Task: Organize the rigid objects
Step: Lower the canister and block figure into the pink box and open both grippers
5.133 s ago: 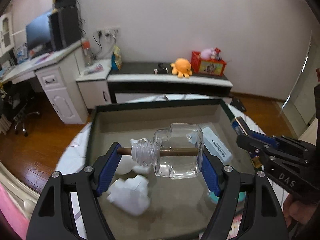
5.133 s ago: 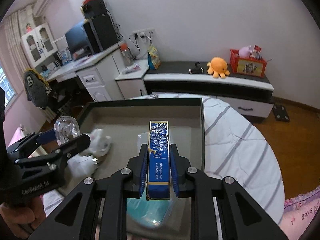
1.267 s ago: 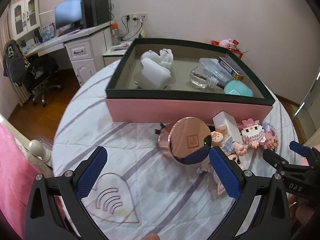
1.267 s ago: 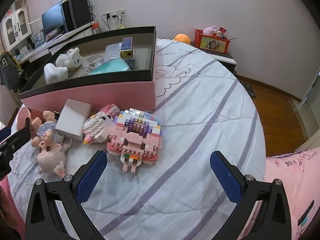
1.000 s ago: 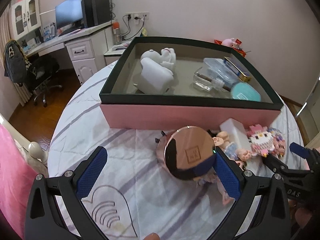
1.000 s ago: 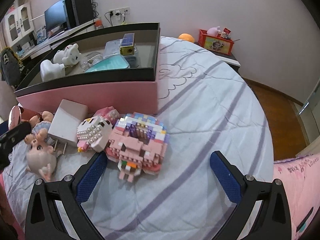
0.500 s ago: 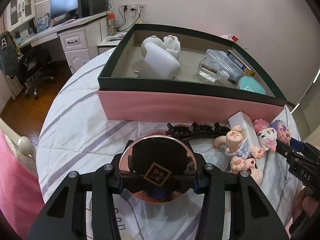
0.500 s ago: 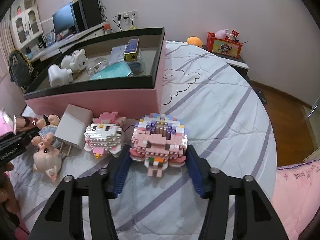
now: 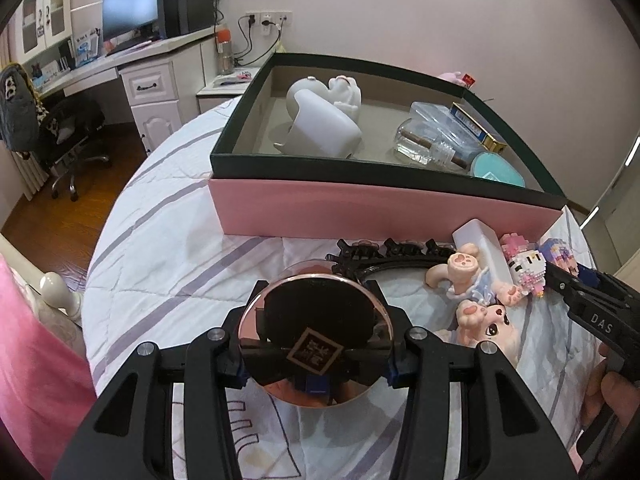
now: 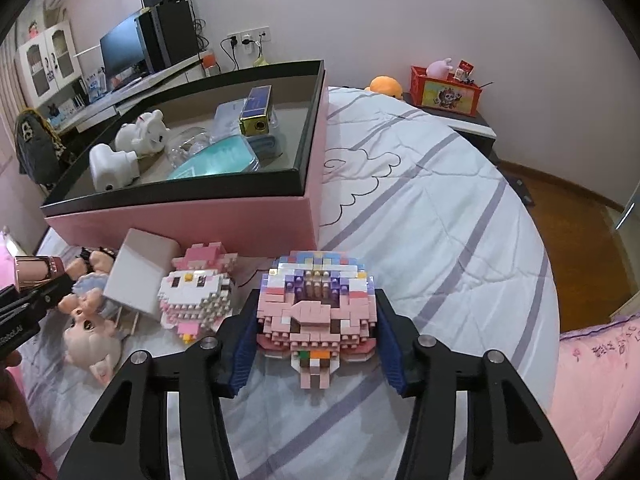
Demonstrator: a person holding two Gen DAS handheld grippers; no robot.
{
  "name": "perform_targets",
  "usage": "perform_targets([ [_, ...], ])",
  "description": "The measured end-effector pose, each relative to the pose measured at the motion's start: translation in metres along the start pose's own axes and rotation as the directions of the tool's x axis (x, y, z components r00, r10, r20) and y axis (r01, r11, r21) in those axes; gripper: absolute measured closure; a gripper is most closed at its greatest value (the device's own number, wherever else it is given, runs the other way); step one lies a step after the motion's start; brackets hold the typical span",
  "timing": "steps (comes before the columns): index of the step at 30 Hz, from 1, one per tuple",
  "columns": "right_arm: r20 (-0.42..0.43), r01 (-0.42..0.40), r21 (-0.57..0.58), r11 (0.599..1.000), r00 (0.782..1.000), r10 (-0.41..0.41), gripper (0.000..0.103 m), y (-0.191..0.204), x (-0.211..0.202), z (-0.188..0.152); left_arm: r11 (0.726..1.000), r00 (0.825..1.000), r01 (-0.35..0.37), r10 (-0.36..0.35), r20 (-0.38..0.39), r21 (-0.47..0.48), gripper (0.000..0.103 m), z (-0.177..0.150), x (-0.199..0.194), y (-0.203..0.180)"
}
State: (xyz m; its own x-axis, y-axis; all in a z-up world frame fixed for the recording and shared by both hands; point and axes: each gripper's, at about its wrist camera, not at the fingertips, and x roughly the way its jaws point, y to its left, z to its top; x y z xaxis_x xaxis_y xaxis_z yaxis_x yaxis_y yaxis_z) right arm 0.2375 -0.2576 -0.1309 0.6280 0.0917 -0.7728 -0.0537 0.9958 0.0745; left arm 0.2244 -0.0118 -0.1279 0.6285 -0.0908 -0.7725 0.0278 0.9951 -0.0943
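Both grippers were clamped on loads in front of the pink box [image 10: 192, 216]: the right gripper [image 10: 316, 336], its jaws having just closed, squeezed a brick figure [image 10: 316, 308] by its flanks on the bedspread just before the box's near corner; the left gripper [image 9: 314, 354] pinched a round mirrored compact [image 9: 316, 340] edge to edge, further left along that wall. Judged by looks, the snap-together bricks could split under pressure, while the polished compact seemed rigid but slippery.

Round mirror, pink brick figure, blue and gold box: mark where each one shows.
Round mirror [image 9: 316, 336], left wrist view, on the middle of its shiny face.
Pink brick figure [image 10: 316, 312], right wrist view, on its pink front.
Blue and gold box [image 10: 256, 114], right wrist view, on its blue top face.
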Motion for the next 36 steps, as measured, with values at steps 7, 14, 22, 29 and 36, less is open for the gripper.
perform_targets([
  [7, 0.03, -0.031, 0.029, 0.999, 0.999, 0.03, 0.05, -0.002, -0.025, -0.002, 1.0, 1.0, 0.004, -0.004, 0.022, 0.013, 0.056, 0.002, -0.013, -0.007],
  [14, 0.099, -0.103, 0.016, 0.995, 0.99, 0.101, 0.05, 0.011, -0.063, 0.018, 1.0, 0.997, 0.013, -0.015, 0.072, 0.025, 0.056, 0.015, -0.037, -0.005],
  [22, 0.156, -0.18, -0.04, 0.983, 0.971, 0.184, 0.05, 0.036, -0.078, 0.058, 0.998, 0.987, 0.026, -0.036, 0.159, 0.062, 0.056, 0.063, -0.058, -0.003],
  [29, 0.182, -0.213, -0.059, 0.975, 0.958, 0.22, 0.05, 0.045, -0.06, 0.119, 0.994, 0.979, 0.049, -0.068, 0.191, 0.101, 0.056, 0.132, -0.041, -0.013],
  [36, 0.109, -0.266, -0.036, 0.963, 0.957, 0.268, 0.05, 0.054, 0.0, 0.168, 0.993, 0.991, 0.051, -0.063, 0.115, 0.108, 0.056, 0.184, 0.023, -0.019],
])
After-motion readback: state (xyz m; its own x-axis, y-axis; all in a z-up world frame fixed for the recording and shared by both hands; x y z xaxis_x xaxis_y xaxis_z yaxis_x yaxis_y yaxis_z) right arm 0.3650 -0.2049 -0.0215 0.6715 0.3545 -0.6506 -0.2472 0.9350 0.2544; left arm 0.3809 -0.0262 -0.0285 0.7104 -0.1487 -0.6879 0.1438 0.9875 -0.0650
